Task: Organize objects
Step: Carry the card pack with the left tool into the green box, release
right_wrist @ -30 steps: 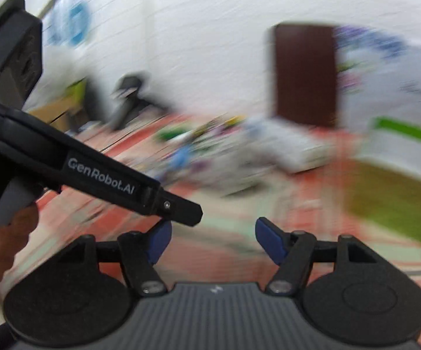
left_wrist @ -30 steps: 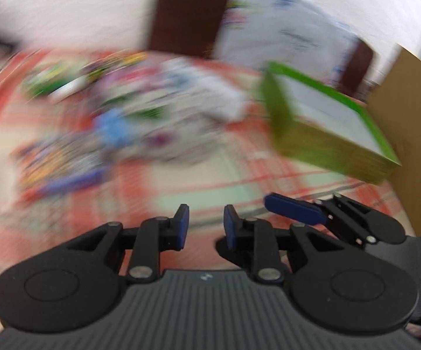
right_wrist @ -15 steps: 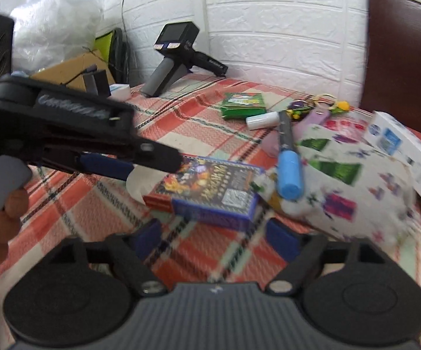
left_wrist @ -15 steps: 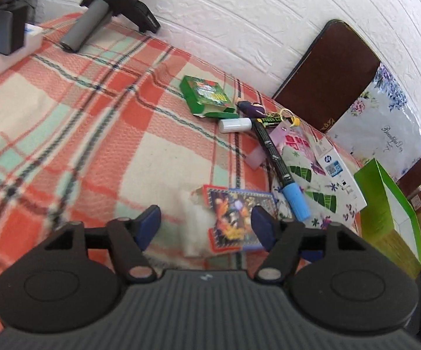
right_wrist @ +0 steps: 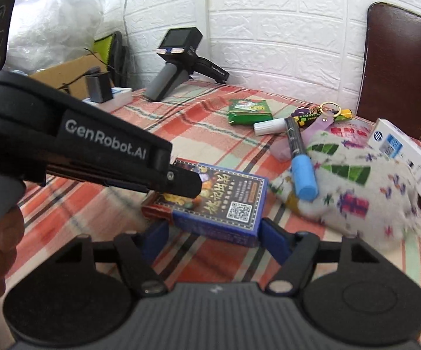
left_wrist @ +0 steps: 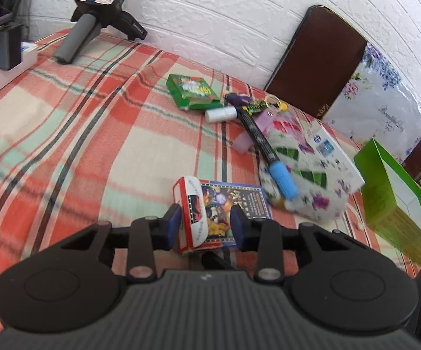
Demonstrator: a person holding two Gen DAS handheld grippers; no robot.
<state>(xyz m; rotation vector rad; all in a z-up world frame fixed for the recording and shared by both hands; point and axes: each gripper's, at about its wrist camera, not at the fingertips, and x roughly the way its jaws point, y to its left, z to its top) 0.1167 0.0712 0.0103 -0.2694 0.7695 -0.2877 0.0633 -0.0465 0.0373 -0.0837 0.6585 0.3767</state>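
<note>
A blue card box [left_wrist: 234, 204] [right_wrist: 228, 201] lies on the plaid cloth beside a red-and-white box [left_wrist: 193, 213]. My left gripper [left_wrist: 204, 224] is open with its jaws around the near ends of both boxes. My right gripper [right_wrist: 213, 240] is open with its jaws either side of the blue box's near edge. The left gripper's body [right_wrist: 73, 143] crosses the right wrist view. Further back lie a patterned pouch [left_wrist: 306, 175] [right_wrist: 353, 183] with a blue-capped marker [left_wrist: 269, 151] [right_wrist: 298, 160] on it, a green box [left_wrist: 193, 90] [right_wrist: 250, 110], a white tube [left_wrist: 220, 114] and a keyring [right_wrist: 318, 115].
A white HP box [left_wrist: 333, 151] [right_wrist: 409, 160] lies by the pouch. A green open-top box [left_wrist: 394, 204] stands at right. A spare handheld gripper [left_wrist: 93, 17] [right_wrist: 178, 61] and a power strip with adapter [left_wrist: 0, 55] sit at the far left. A brown chair back [left_wrist: 318, 61] leans at the wall.
Both grippers have moved forward and down onto the card boxes. The left jaws have narrowed around the two boxes. The red-and-white box now stands tilted on edge against the blue one.
</note>
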